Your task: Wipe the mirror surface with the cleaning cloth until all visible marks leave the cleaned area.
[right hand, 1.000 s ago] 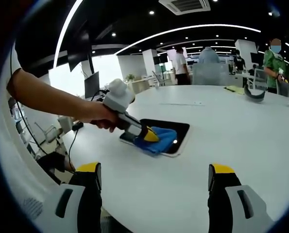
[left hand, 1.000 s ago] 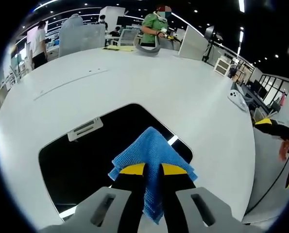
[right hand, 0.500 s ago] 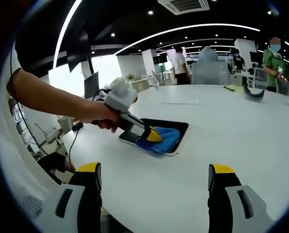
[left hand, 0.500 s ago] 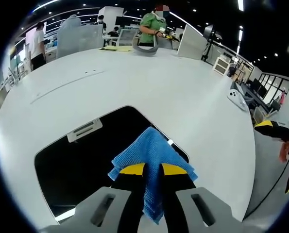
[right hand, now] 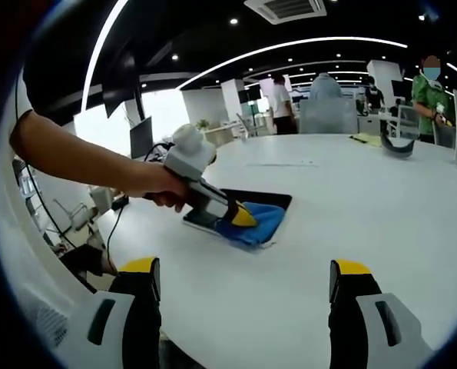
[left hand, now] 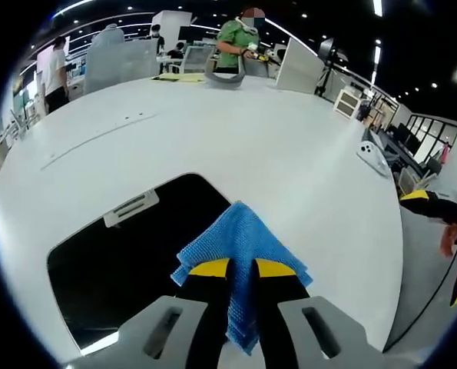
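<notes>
Sliding toward the mirror's point(left hand: 128, 261) corner, the left tongs point(left hand: 242, 269) stay clamped on the blue cloth point(left hand: 240, 242), pressed onto the glass on the white counter point(left hand: 236, 138). Right tongs point(right hand: 243, 280) hover apart, wide open, empty.

Left gripper view looked down close over mirror point(left hand: 120, 261) and cloth point(left hand: 240, 246); right gripper view faced same mirror point(right hand: 247, 204) across surface point(right hand: 351, 215), farther off.
</notes>
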{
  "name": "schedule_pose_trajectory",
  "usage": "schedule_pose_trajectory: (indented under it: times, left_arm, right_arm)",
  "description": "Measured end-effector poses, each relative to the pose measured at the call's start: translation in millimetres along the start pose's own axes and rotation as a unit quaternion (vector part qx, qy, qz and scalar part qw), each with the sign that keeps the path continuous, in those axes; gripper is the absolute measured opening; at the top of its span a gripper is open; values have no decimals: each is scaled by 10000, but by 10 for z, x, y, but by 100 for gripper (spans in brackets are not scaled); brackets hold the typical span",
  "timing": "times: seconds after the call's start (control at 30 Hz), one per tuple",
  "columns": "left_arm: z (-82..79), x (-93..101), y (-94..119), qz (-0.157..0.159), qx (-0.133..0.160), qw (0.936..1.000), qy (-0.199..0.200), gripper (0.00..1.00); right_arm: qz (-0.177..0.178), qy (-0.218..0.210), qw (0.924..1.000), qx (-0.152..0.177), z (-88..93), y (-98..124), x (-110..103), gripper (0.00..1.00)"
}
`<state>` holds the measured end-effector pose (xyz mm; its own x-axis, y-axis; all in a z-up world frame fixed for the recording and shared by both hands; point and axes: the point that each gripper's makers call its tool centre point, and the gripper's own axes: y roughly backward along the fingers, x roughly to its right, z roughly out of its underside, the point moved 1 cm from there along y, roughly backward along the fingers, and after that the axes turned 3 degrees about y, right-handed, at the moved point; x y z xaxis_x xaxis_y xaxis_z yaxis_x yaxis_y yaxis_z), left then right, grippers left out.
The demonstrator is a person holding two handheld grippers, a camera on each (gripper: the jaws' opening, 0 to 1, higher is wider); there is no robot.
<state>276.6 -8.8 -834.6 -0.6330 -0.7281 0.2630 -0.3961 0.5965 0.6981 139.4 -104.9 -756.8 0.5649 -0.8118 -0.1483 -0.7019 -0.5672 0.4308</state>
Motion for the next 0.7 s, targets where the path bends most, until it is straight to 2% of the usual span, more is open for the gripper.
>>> schedule_pose_trajectory:
  times: [0.7]
  left_arm:
    - [-24, 49, -41, -17, -8, 10000, 9, 10]
  right_arm:
    - [4, -61, 9999, 131, -133, -8, 79, 91]
